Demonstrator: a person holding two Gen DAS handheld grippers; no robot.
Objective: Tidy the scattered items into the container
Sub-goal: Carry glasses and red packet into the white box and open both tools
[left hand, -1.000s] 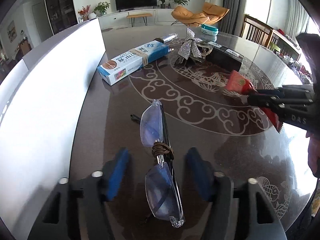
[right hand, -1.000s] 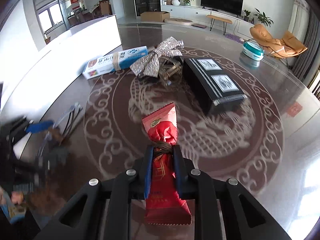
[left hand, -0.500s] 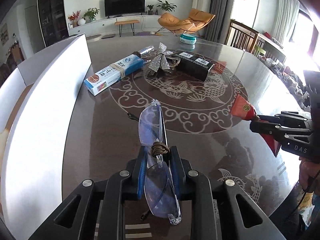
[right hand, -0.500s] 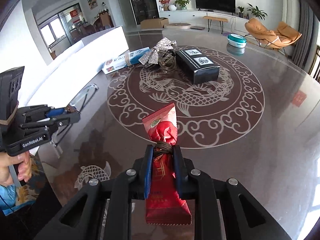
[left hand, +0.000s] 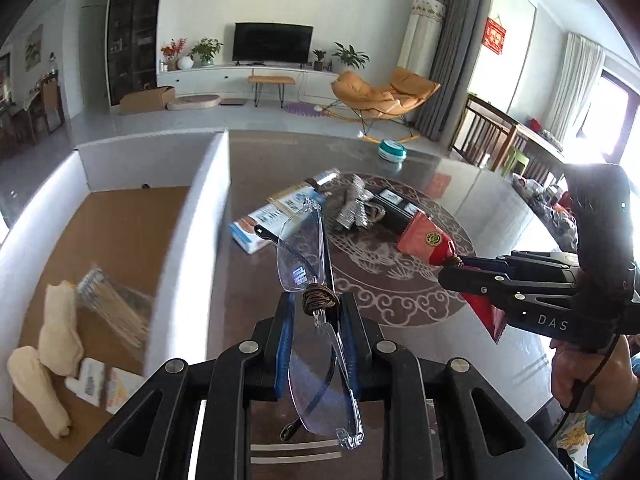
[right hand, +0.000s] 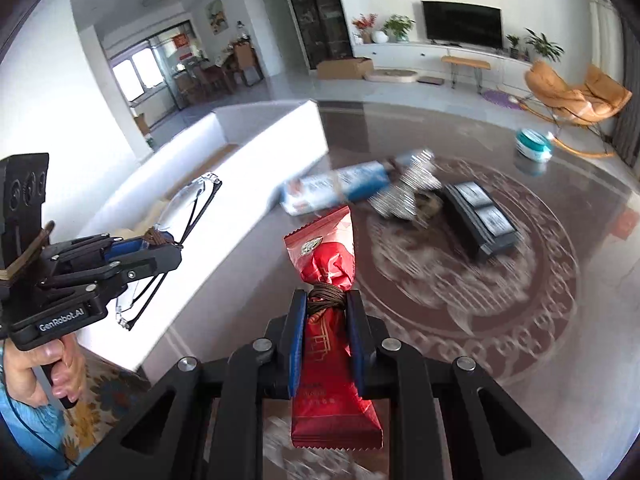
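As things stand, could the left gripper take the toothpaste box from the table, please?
Probably not yet. The left gripper is shut on the glasses, so its jaws are full. The toothpaste box itself lies uncovered on the table, so the way looks free once the glasses are dropped.

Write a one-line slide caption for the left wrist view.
Left hand-held gripper clamps clear rimless glasses beside the white-walled cardboard container; right hand-held gripper holds a red snack packet.

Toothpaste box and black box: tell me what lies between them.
A silver bow lies between the toothpaste box and black box, in the right wrist view.
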